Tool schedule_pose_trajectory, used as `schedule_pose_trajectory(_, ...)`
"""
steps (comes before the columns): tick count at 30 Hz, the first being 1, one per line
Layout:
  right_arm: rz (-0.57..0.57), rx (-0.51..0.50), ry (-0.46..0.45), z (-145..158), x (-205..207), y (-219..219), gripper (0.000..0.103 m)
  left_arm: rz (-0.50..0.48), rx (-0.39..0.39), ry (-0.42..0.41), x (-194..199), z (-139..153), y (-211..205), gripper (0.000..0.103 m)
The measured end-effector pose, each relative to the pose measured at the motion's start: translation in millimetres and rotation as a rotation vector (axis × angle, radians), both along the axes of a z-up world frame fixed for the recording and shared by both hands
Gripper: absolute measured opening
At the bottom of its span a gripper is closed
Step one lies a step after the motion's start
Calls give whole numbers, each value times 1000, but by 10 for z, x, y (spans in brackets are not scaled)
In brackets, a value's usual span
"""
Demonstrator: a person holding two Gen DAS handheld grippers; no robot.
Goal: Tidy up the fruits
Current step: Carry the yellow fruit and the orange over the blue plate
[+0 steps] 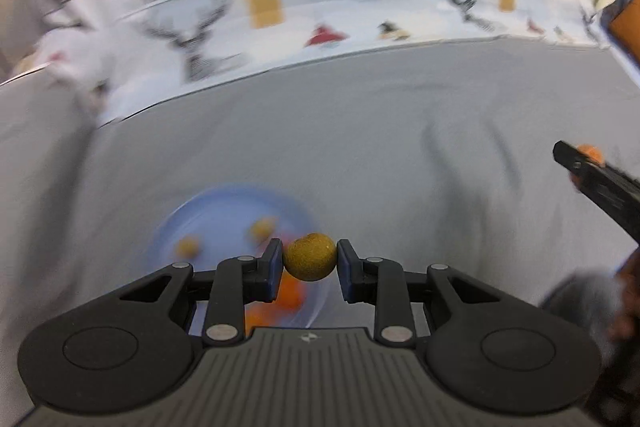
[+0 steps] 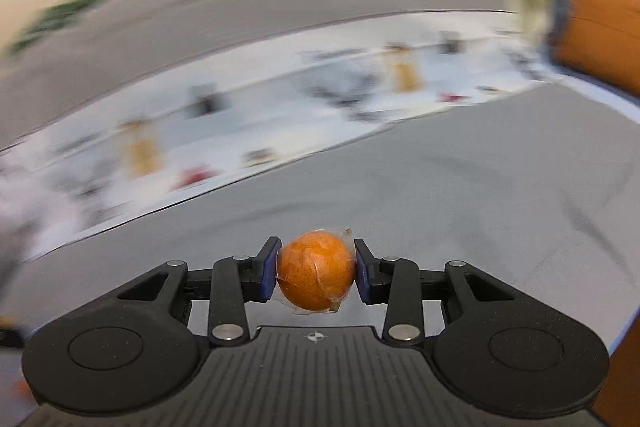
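the left claw is clamped on a small brownish-yellow round fruit, both pads pressing its sides, held above the grey-covered worktop. just below and to the left of this claw lies a blurred blue plate with several orange fruits on it. the right claw grips an orange citrus fruit in clear wrap between its pads, also off the cloth. beyond both claws a white patterned strip runs across the worktop.
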State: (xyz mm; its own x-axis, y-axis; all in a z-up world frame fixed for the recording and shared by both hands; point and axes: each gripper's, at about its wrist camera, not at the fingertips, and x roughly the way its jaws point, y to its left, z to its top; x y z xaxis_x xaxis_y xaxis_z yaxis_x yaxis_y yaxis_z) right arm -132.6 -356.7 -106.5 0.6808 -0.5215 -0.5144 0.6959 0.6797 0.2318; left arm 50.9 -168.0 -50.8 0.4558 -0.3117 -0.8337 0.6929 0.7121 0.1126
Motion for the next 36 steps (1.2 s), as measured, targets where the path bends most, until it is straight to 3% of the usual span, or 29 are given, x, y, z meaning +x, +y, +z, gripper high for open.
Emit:
schedule_pose_trajectory(6,365,-5,4,428,-291,1208,40,100,-13,8,-431,217,1110,32)
schedule_pose_trajectory(11,502,-131,12,631,-464,1906,40,157,-53,-9,-731,314,1738,32)
schedule_pose_trajectory(16,548,-183,38,732,-543,2294,40,185,-107,-28,-913,408,2089,32)
schedule_pose_trajectory(24,555,-248,35,843,-639,2537,40,224,-159,-39,-981,494,2376,32)
schedule_pose_trajectory(36,582,-271,81,793,-525,2597,40,235,-141,-8,-836,413,2367,32)
